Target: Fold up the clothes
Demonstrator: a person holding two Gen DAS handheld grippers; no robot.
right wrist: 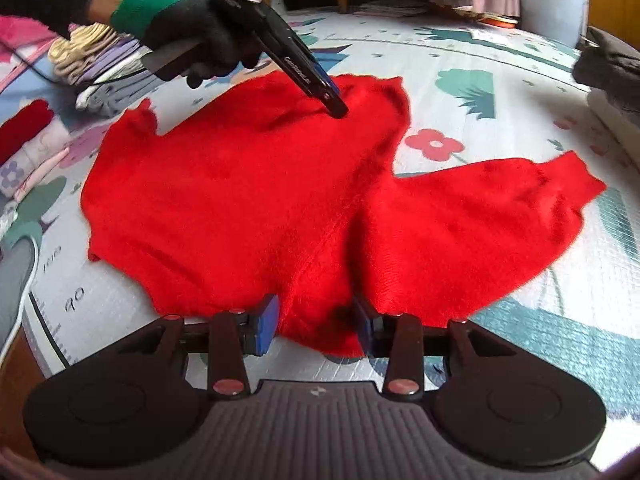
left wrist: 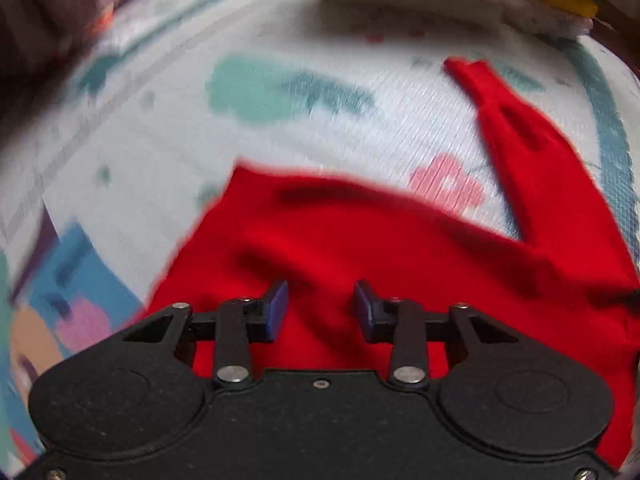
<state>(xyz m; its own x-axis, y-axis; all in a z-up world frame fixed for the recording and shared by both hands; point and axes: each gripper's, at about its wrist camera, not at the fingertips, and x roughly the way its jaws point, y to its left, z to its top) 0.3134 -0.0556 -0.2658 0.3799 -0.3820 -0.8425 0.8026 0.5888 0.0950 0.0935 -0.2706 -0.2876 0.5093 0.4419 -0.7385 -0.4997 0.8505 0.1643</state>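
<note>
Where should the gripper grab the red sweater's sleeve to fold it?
Probably the cuff end of the sleeve, which sticks out to the right of the red sweater and lies flat on the mat. Come from the right, over bare mat, and pinch that free edge. It is loose there, so it should lift and swing over the body easily.

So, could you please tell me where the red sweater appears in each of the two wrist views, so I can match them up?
Left wrist view: the red sweater fills the lower centre and right, one sleeve stretching to the upper right.
Right wrist view: the red sweater is spread across the centre, one sleeve reaching right.
Shared landmark: the red flower print on the play mat, in the angle between body and sleeve.
</note>
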